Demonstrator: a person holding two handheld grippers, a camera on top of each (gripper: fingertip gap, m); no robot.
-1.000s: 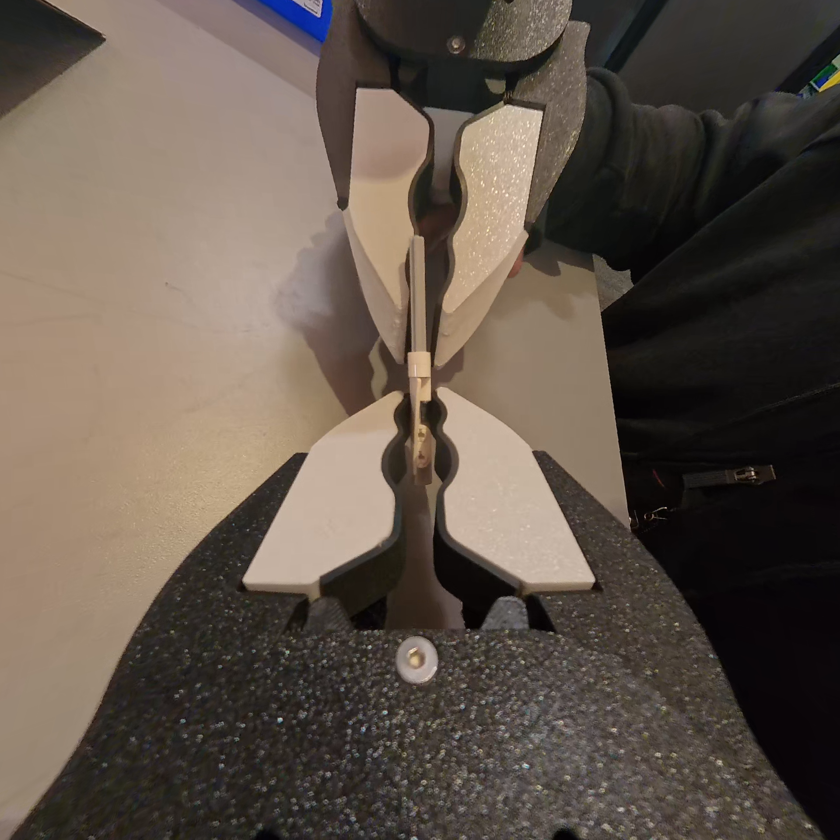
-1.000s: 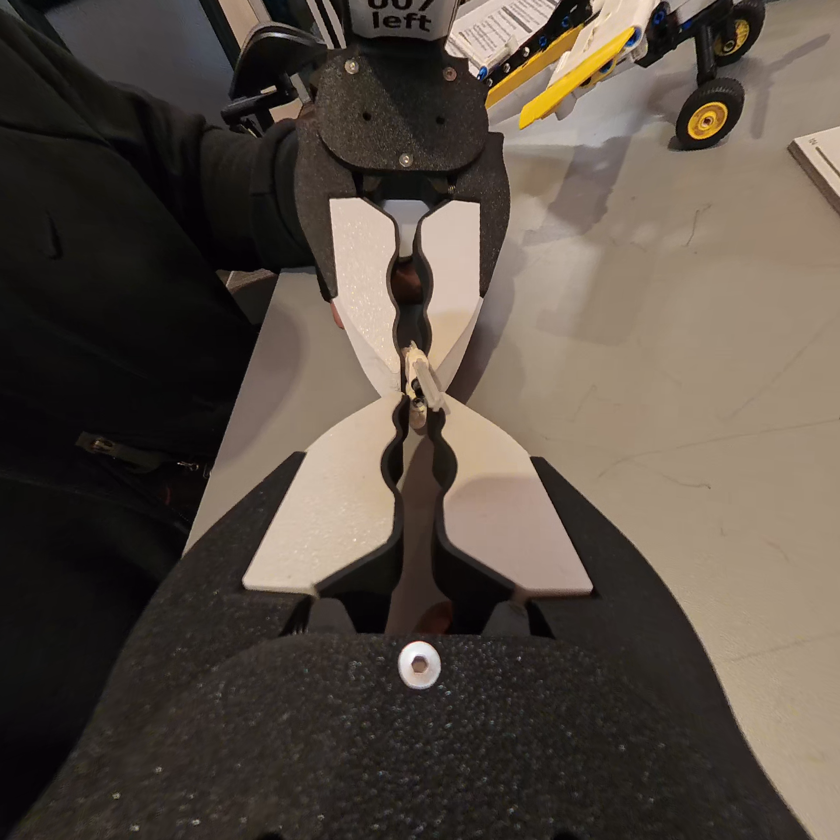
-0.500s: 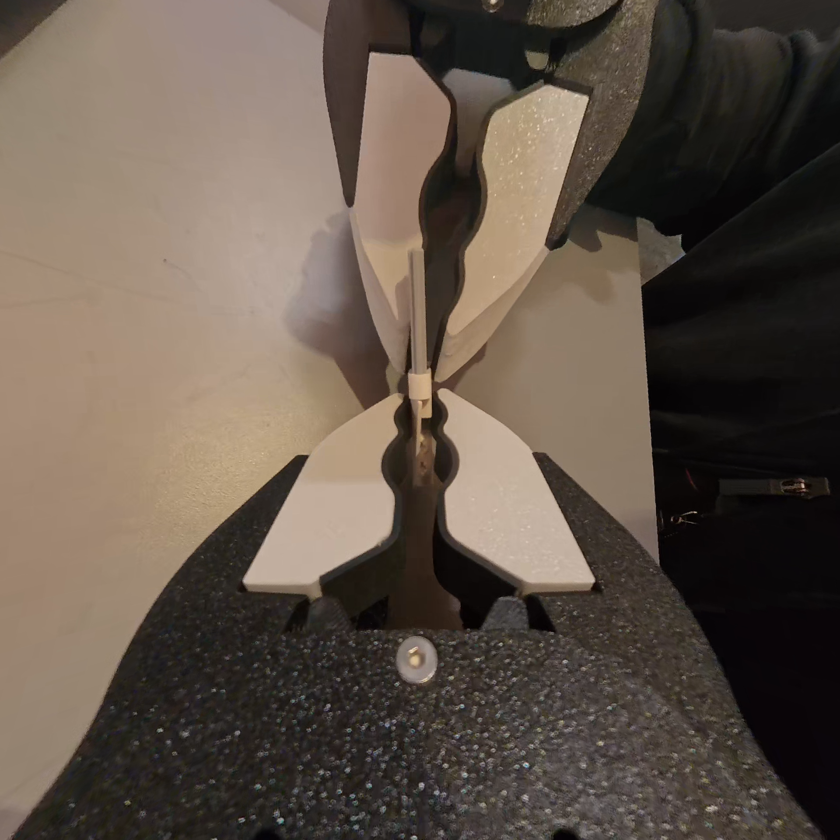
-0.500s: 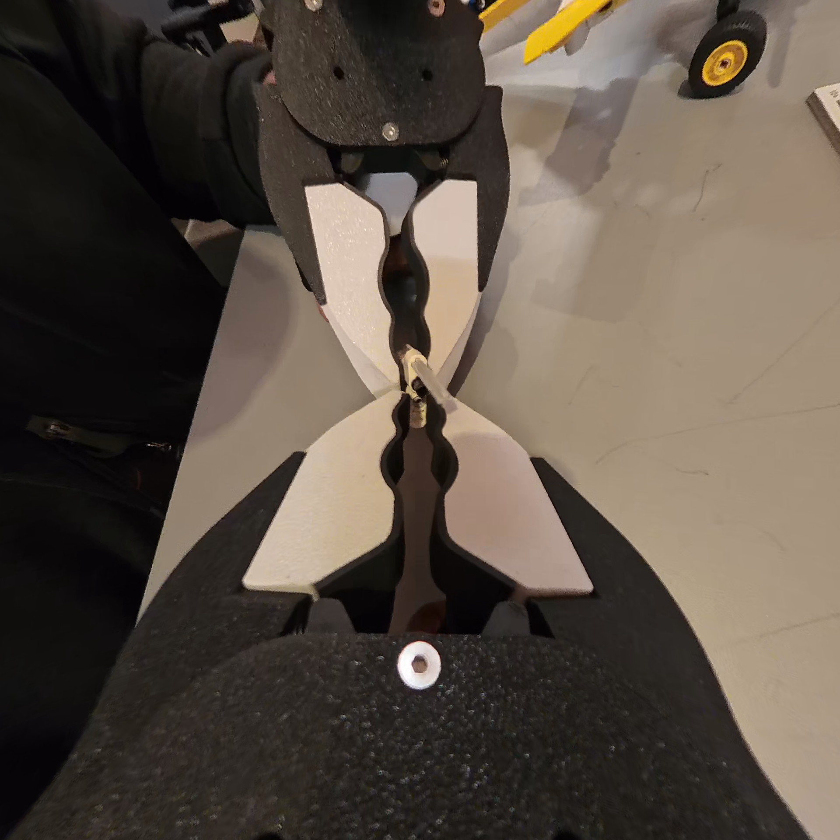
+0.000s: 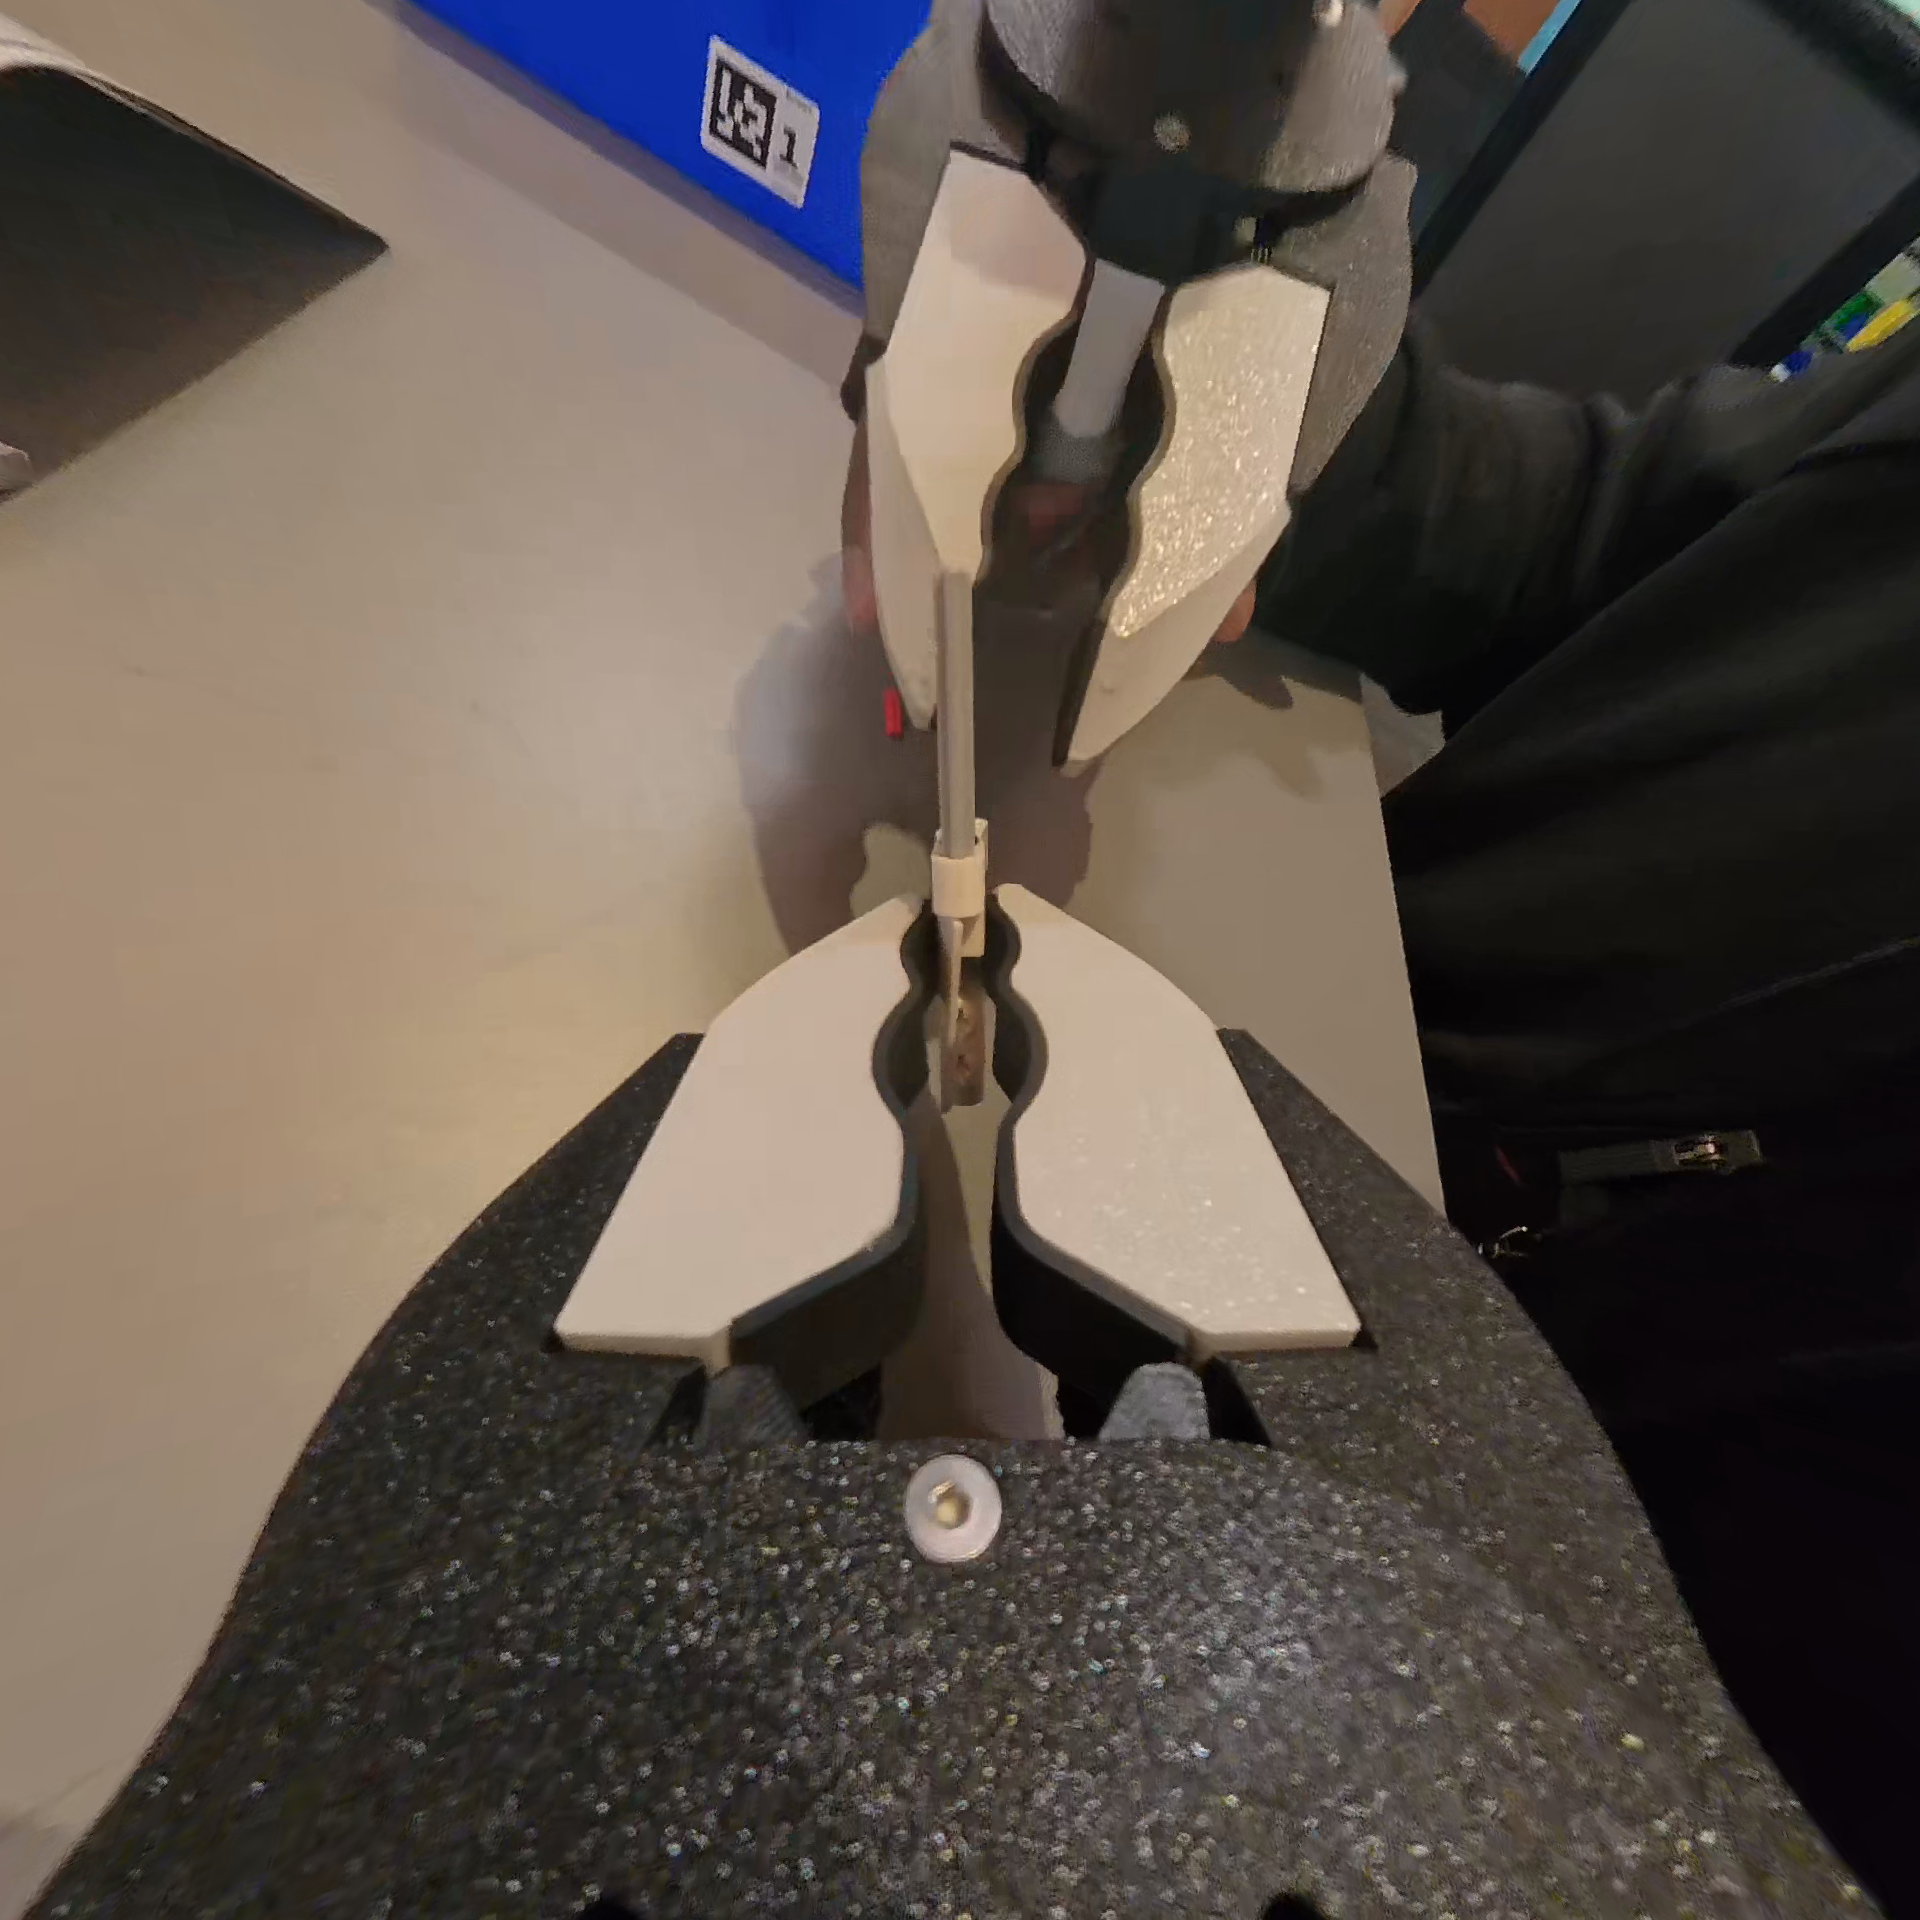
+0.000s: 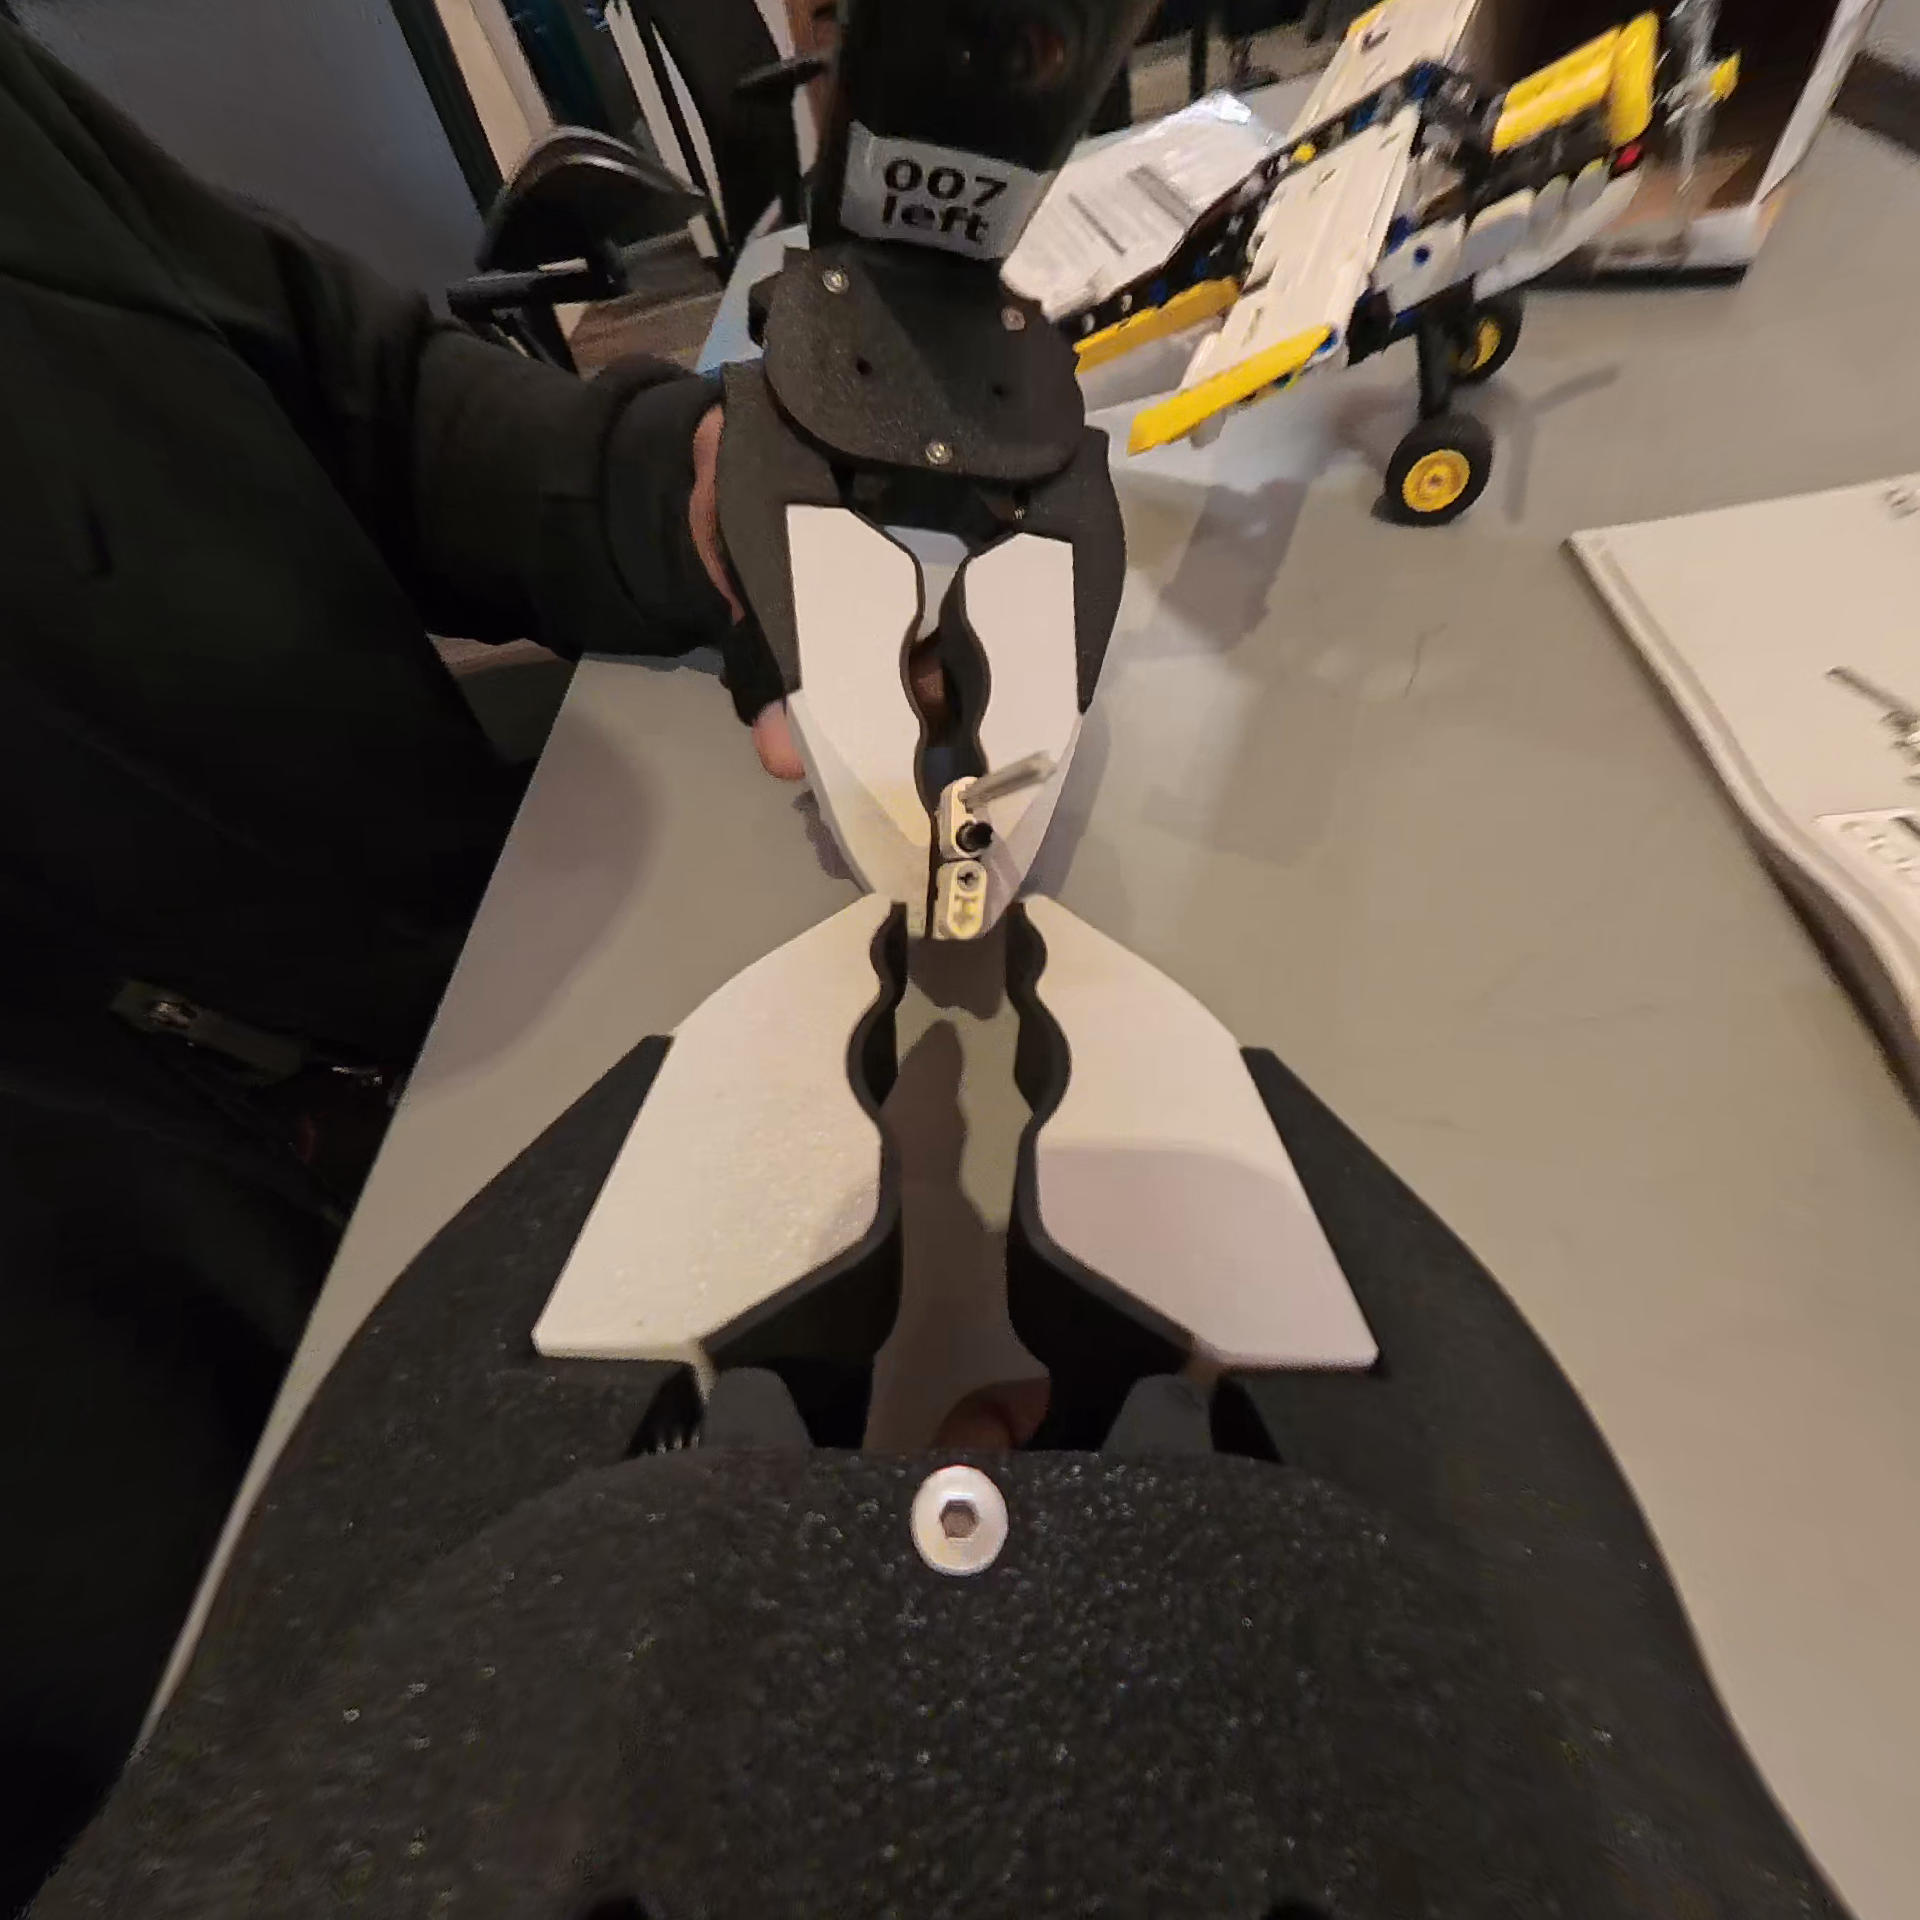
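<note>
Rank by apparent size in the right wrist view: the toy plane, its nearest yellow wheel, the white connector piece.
Toy plane largest. Yellow wheel and white connector piece look alike; the piece is nearer the camera, so unranked.

Your left gripper (image 5: 957, 914) and right gripper (image 6: 956, 920) each have a black speckled housing, white fingers (image 5: 790, 1143) with wavy dark inner edges, and one silver screw (image 6: 958, 1522) set centrally. You wear black sleeves (image 6: 540, 499), a fingerless black glove (image 6: 750, 665) and dark zipped clothing (image 5: 1662, 1153).

bare table (image 6: 1455, 935) right; toy plane (image 6: 1351, 260) beyond
</note>
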